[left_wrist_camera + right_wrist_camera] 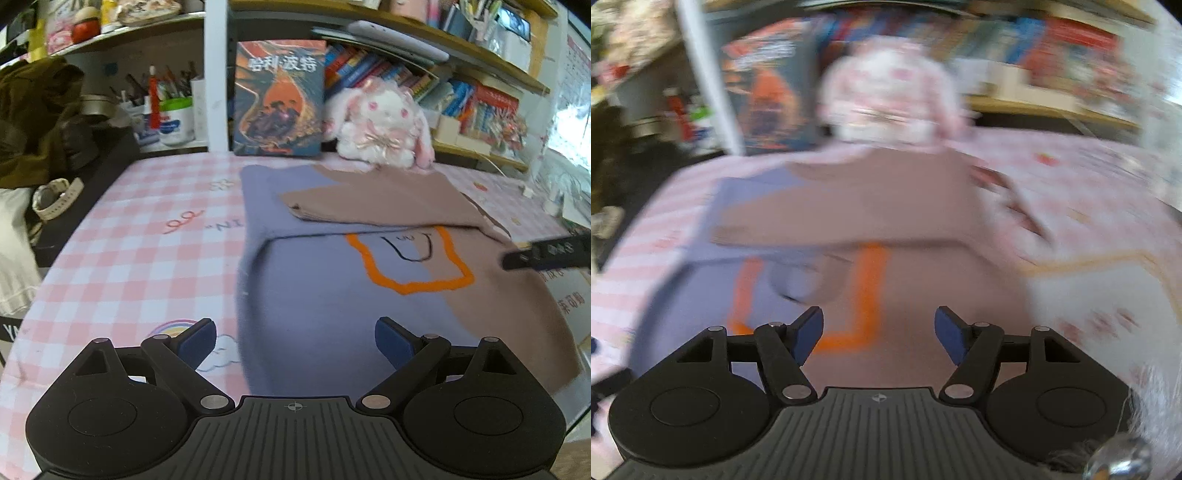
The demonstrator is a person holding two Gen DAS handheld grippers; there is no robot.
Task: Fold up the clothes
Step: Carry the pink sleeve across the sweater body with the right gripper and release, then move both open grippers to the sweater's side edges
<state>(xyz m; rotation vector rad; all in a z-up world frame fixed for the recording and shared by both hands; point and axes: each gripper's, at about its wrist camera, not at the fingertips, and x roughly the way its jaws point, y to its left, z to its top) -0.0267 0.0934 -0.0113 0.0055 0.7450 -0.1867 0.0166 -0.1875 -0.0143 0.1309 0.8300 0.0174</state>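
A lilac and brown sweater (pixel 325 295) with an orange outlined design (pixel 410 258) lies on the pink checked table (pixel 140 243). Both sleeves are folded across its chest, the brown sleeve (pixel 373 203) on top. My left gripper (pixel 295 338) is open and empty above the sweater's near left hem. My right gripper (pixel 879 334) is open and empty above the sweater (pixel 923 221) near the orange design (pixel 868 288); that view is blurred. The right gripper's tip (pixel 546 254) shows at the right edge of the left wrist view.
A plush rabbit (pixel 384 122) and an upright book (pixel 279 99) stand behind the sweater. Shelves with books (pixel 480 96) and a pen cup (pixel 173 114) line the back. A watch (pixel 55 197) and dark clothing (pixel 33 122) lie at the left.
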